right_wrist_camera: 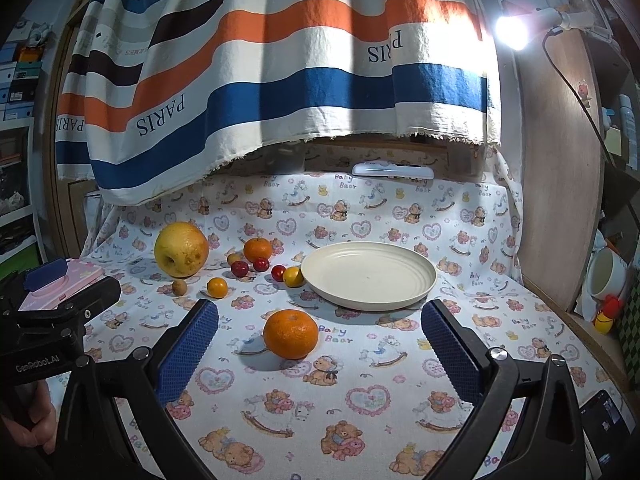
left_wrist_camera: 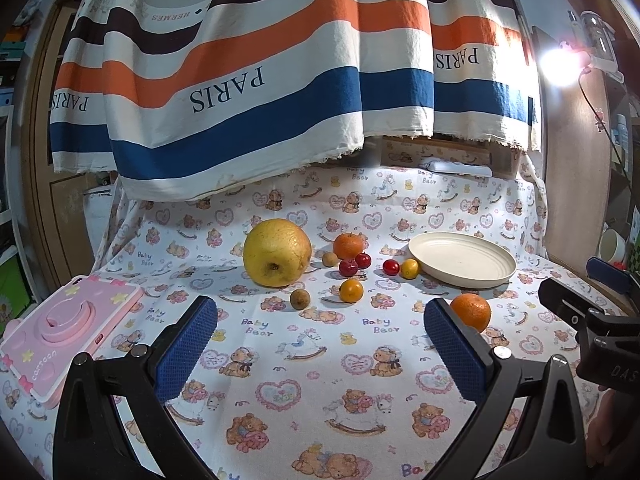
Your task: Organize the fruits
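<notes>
- Two grippers hover wide open over the cloth-covered surface, holding nothing; the left gripper and right gripper both have blue, dimpled rubber fingers on black frames.
- A round, pebbly orange lies between the right gripper's fingers, slightly ahead of them.
- The ribbed, cream plate sits bare just behind it.
- A large, dimpled yellow pomelo, another orange and small glossy red and yellow fruits cluster left of the plate.

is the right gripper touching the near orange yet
Apart. The right wrist view shows the right gripper wide open, with bare cloth between each blue pad and the near orange.
</notes>
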Tool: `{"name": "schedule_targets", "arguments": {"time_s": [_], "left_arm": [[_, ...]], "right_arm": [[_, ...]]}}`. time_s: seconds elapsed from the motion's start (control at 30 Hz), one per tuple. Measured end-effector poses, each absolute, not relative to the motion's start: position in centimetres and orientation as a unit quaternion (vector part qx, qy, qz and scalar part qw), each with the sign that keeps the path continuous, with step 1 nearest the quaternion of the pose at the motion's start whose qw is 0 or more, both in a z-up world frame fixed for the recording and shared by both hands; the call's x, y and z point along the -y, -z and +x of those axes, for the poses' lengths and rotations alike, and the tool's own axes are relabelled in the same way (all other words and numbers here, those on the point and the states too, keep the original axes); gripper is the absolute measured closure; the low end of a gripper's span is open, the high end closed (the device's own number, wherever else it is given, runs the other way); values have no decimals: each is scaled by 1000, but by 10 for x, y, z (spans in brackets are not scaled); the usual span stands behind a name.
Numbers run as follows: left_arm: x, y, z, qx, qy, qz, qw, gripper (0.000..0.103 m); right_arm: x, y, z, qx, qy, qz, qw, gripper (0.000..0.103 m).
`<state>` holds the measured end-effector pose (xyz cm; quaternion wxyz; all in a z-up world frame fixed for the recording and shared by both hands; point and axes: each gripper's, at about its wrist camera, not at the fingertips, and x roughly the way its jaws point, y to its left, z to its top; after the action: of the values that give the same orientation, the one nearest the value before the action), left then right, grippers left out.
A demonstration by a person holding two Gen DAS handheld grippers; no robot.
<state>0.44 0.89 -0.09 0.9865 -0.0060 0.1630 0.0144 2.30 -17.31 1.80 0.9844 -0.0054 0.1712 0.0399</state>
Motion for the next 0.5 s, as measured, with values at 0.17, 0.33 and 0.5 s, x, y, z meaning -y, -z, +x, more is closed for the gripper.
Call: {"name": "schedule_targets", "arguments": {"time_s": [0.17,0.33,0.5], "left_arm": [[-8,2,4,-164,-15,-5,986,0],[-7,2,3,-162,-19,-5,987,0],[-7,2,3,-160,-20,-5,987,0]], "right_arm": [[173,-17,23,-171,-39,-5,985,1],[173,-17,23,-171,-39,-5,985,1],[173,-17,24,-172,-39,-4,984,1]]}}
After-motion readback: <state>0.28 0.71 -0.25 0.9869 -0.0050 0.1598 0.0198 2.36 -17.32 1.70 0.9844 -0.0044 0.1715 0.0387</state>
